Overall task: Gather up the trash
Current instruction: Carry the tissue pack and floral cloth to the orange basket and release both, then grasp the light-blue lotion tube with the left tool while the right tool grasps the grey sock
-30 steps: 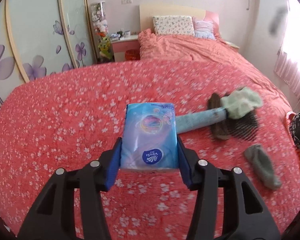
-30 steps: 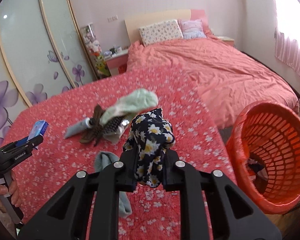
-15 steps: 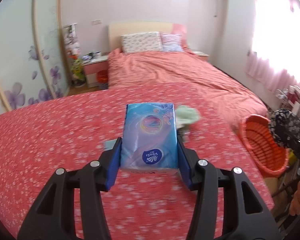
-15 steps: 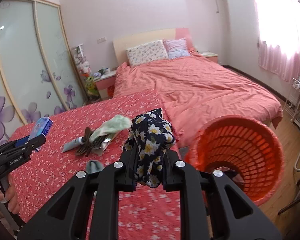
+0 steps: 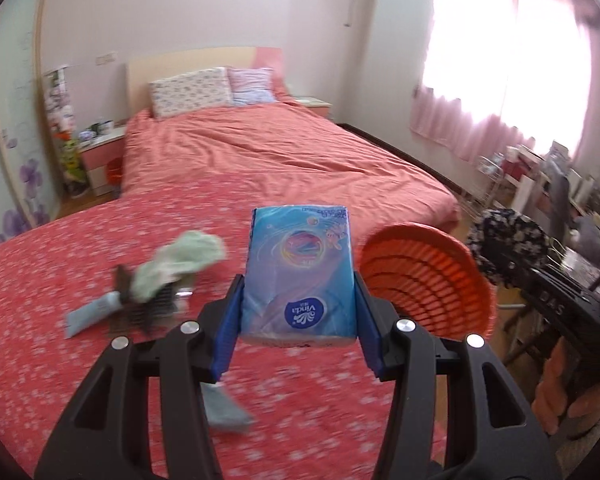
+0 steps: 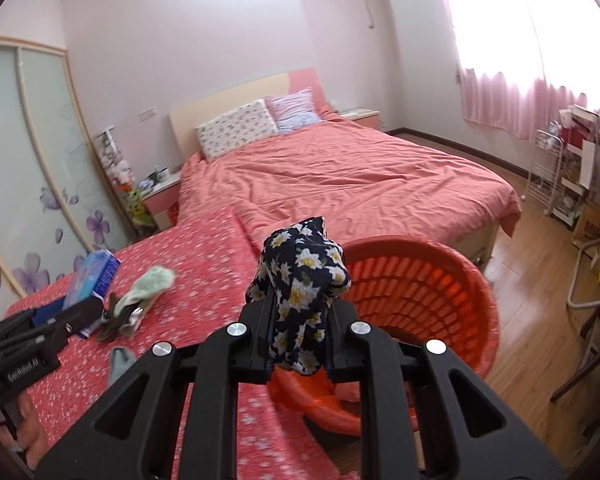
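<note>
My left gripper [image 5: 298,316] is shut on a blue tissue pack [image 5: 300,272] and holds it above the red flowered bedspread [image 5: 40,300], left of the orange basket [image 5: 424,284]. My right gripper [image 6: 298,336] is shut on a dark floral cloth [image 6: 300,276] and holds it at the near rim of the orange basket [image 6: 440,280]. The floral cloth also shows at the right of the left wrist view [image 5: 508,240]. The tissue pack shows at the left of the right wrist view [image 6: 94,276].
On the bedspread lie a pale green cloth [image 5: 180,260] over a dark hairbrush [image 5: 148,304], a light blue tube [image 5: 90,314] and a grey sock [image 5: 224,408]. A salmon bed [image 6: 340,176] lies behind. A wire rack [image 6: 556,176] and wood floor [image 6: 540,264] are on the right.
Both grippers have swung right toward the orange basket, which is now closer in both views. The floral cloth now sits at the basket's rim. Both grips are unchanged.
</note>
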Available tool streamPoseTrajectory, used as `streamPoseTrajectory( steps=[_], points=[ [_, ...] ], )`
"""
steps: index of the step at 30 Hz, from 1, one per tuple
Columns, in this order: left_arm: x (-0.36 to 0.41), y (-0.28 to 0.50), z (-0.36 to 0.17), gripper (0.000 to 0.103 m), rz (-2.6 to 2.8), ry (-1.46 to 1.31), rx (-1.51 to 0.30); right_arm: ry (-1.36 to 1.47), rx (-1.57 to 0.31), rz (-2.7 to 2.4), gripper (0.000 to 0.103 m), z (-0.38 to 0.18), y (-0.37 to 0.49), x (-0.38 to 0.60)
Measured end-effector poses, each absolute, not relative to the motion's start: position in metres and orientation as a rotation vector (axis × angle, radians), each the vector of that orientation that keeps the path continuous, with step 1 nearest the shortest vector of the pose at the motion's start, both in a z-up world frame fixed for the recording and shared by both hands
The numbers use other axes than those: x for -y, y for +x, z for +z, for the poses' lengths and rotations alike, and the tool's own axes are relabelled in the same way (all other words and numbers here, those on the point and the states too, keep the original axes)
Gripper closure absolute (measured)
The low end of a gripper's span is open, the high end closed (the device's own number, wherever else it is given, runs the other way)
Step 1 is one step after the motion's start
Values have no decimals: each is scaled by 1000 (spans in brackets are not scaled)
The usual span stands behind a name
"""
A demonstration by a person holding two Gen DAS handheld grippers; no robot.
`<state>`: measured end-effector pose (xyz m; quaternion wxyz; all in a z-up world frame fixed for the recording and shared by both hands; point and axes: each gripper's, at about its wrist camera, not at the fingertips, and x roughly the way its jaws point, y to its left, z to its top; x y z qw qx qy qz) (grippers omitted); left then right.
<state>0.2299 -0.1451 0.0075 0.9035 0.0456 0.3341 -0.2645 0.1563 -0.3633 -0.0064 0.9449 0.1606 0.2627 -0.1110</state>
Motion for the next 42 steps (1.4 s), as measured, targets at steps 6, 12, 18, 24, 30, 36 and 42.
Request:
streamPoseTrajectory(
  steps=[6,12,18,24,30,36,42],
  points=[
    [205,229,-9,53,-640,121,-718,383,-540,-263,86,-18,159,399],
    [257,232,-26,52,-706,155,-739,422,-542,-291,86,-27,166,424],
    [295,243,-45,51,-722,195,-768,450,-551,-317,78,-39,172,443],
    [298,255,-65,39,-664,223,-802,489,-585,-332,52,-57,179,456],
    [262,264,-71,37,-584,230,-807,464,-604,-349,46,-59,169,449],
    [198,266,-69,36,-487,219,-795,419,-617,-319,45,-52,170,426],
    [112,280,-70,35,-341,169,-804,363,-660,-227,45,-51,185,375]
  ],
)
